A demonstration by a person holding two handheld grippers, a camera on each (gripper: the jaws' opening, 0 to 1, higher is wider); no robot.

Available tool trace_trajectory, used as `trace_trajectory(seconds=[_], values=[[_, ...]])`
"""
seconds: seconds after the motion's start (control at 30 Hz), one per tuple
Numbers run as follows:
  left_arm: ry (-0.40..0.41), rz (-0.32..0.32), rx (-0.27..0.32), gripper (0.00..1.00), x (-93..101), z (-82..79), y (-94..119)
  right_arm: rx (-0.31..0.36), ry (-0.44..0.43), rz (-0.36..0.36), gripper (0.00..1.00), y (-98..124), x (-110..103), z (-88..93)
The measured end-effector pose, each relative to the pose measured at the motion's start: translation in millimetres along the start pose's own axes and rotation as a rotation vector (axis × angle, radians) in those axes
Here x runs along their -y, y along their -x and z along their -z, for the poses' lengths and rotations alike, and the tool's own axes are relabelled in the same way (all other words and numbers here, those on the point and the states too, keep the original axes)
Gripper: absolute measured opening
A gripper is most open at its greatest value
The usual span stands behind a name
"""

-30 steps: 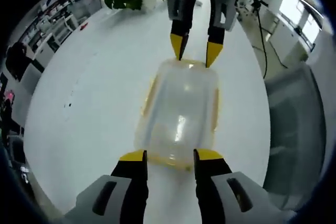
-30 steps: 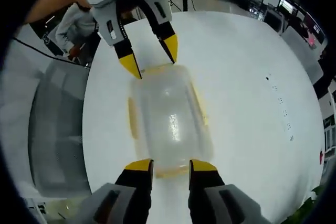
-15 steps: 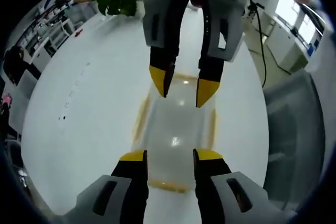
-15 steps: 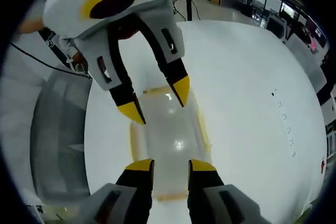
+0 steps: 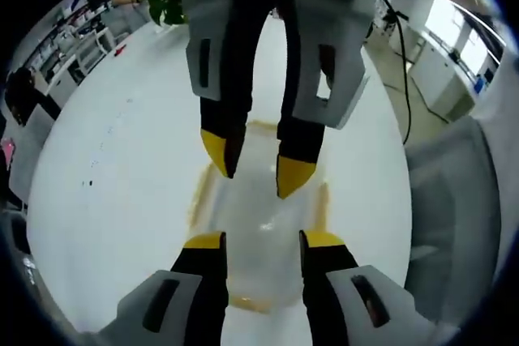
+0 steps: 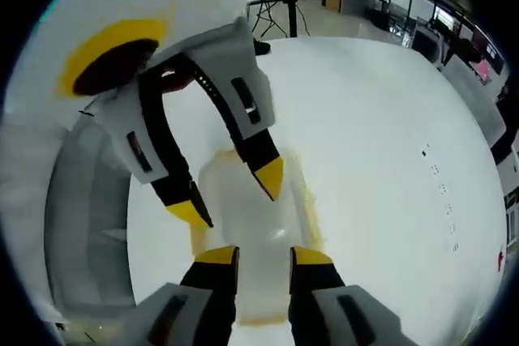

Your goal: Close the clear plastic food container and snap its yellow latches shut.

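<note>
**Both claws over the container**

We see the clear container (image 5: 263,224) lying on the white surface (image 5: 113,168), under and between the two claws. The left claw (image 5: 263,241) and the right claw (image 6: 263,255) both stand released, yellow tips apart above the lid, facing each other.

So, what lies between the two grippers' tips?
In both views, only the clear container with its yellow latches lies between the left gripper and right gripper.

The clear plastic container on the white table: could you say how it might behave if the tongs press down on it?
The container looks empty, so probably light and apt to slide on the smooth table. Its thin clear lid may flex under both tongs, left and right.
</note>
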State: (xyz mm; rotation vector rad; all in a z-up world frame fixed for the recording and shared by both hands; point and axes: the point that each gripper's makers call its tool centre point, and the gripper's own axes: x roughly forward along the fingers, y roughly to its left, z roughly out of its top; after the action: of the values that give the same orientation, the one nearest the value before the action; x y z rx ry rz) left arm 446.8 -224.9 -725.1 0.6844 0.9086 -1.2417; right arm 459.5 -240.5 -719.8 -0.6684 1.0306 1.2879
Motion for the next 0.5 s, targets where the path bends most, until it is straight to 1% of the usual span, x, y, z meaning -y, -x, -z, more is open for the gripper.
trace_trajectory(seconds=[0.2, 0.4, 0.5], values=[[0.007, -0.003, 0.014, 0.35, 4.0, -0.8, 0, 0.011, 0.011, 0.011, 0.22, 0, 6, -8.1], [0.021, -0.021, 0.033, 0.37, 6.6, -3.2, 2, 0.017, 0.014, 0.02, 0.26, 0, 12, -11.7], [0.018, -0.02, 0.039, 0.39, 10.8, -3.1, 2, 0.015, 0.015, 0.018, 0.26, -1, 14, -11.9]])
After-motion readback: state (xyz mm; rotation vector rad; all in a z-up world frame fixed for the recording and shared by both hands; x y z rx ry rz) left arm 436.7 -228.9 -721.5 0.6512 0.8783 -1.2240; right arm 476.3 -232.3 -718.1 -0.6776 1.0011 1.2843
